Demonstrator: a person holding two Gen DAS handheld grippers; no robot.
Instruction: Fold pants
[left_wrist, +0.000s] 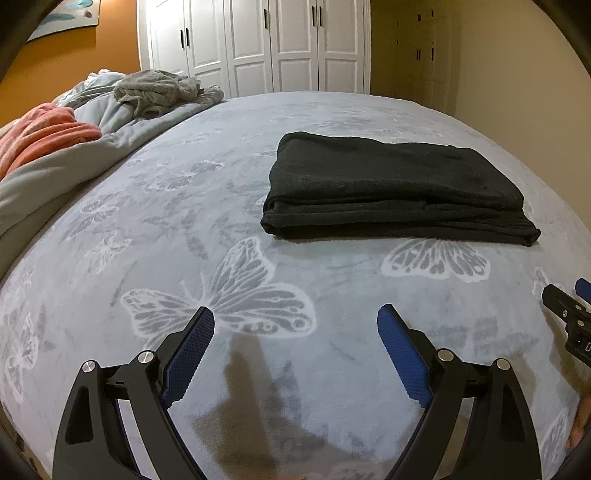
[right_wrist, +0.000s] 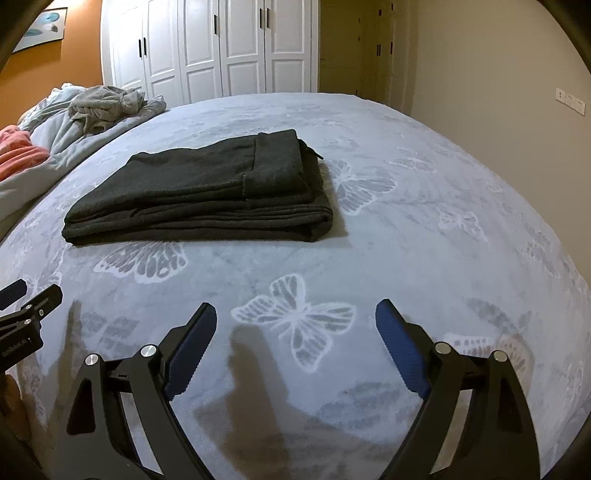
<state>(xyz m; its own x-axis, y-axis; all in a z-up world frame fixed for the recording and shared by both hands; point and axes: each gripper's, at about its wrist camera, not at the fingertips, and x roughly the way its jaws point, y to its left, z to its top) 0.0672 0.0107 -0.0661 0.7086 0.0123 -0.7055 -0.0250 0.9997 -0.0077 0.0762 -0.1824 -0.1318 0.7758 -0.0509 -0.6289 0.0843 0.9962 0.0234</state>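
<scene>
Black pants lie folded into a flat rectangular stack on the grey butterfly-print bedspread. In the right wrist view the same pants sit ahead and to the left, with the waistband and a drawstring end on top at the right. My left gripper stands open over bare bedspread, well short of the pants, with nothing between its blue pads. My right gripper is open too, over a butterfly print, apart from the pants. Each gripper shows at the edge of the other's view.
A crumpled grey garment and a pink-orange cloth lie on a bunched light duvet at the far left. White wardrobe doors stand beyond the bed. A beige wall runs along the right.
</scene>
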